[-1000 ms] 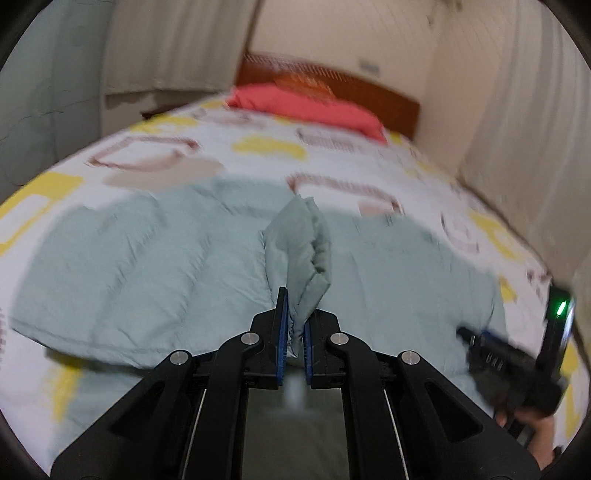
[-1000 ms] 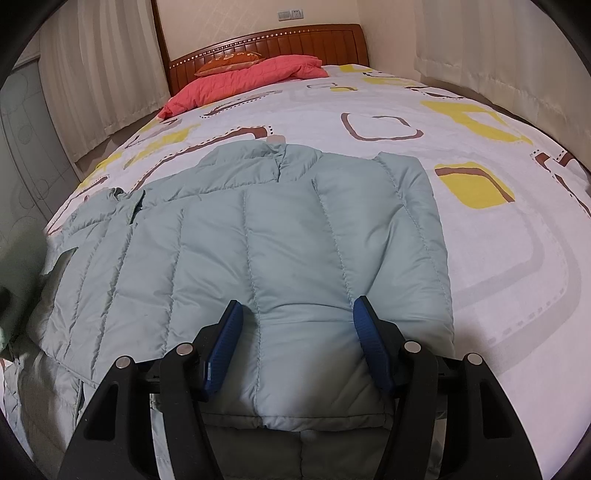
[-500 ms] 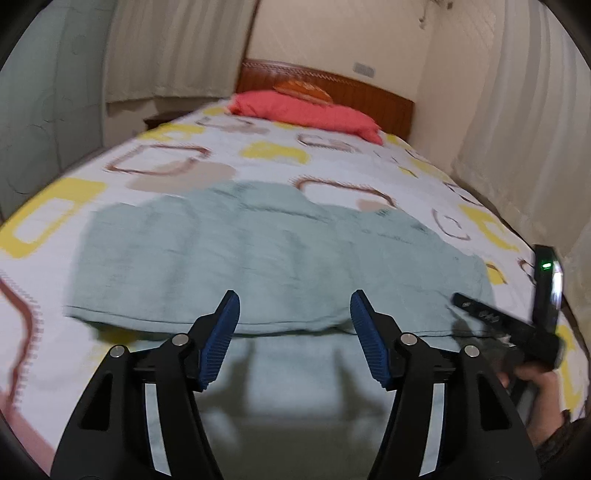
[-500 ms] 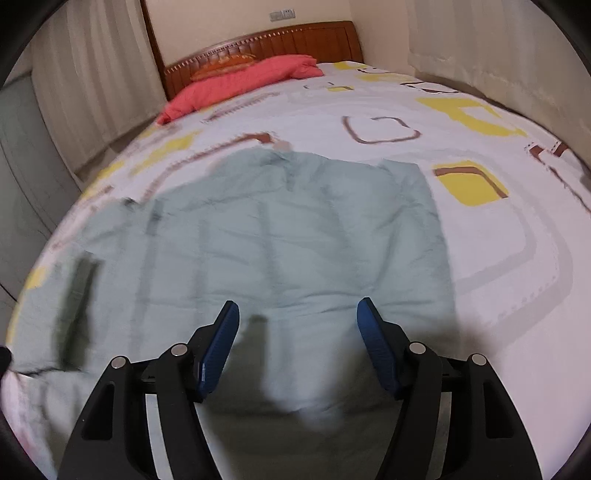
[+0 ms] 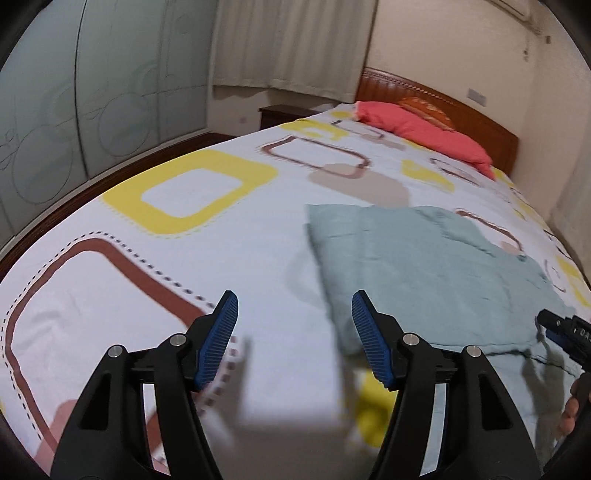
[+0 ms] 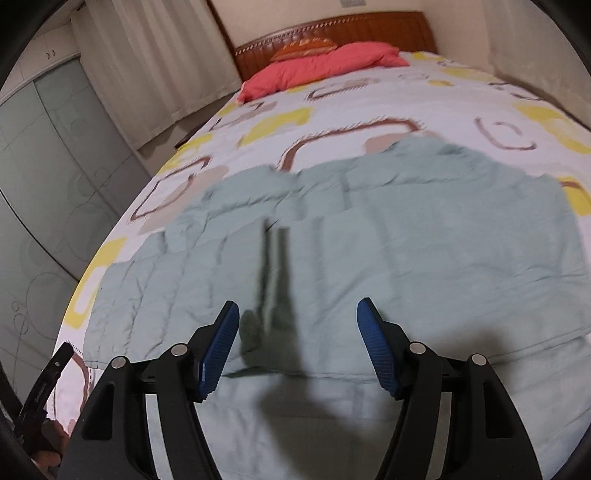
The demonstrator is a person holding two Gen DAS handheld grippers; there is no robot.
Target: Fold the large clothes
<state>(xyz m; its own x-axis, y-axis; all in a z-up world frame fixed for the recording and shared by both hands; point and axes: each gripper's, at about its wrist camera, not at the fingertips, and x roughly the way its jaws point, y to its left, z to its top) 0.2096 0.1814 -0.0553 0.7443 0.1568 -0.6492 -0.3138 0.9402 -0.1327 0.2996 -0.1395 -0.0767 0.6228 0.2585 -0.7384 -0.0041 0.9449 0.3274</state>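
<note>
Between folds: jacket [image 6: 369, 240] flat on bed [image 5: 184, 258]; left gripper [image 5: 294, 334] just opened, right gripper [image 6: 297, 341] spread, both empty. Next: regrasp an edge.

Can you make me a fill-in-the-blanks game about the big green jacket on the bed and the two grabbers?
1. The puffy jacket lies on the ____.
2. The pillow by the headboard is ____ in colour.
3. The left gripper has its jaws ____, with nothing between them.
4. The right gripper hangs over the ____.

Missing words: bed; red; open; jacket
</note>
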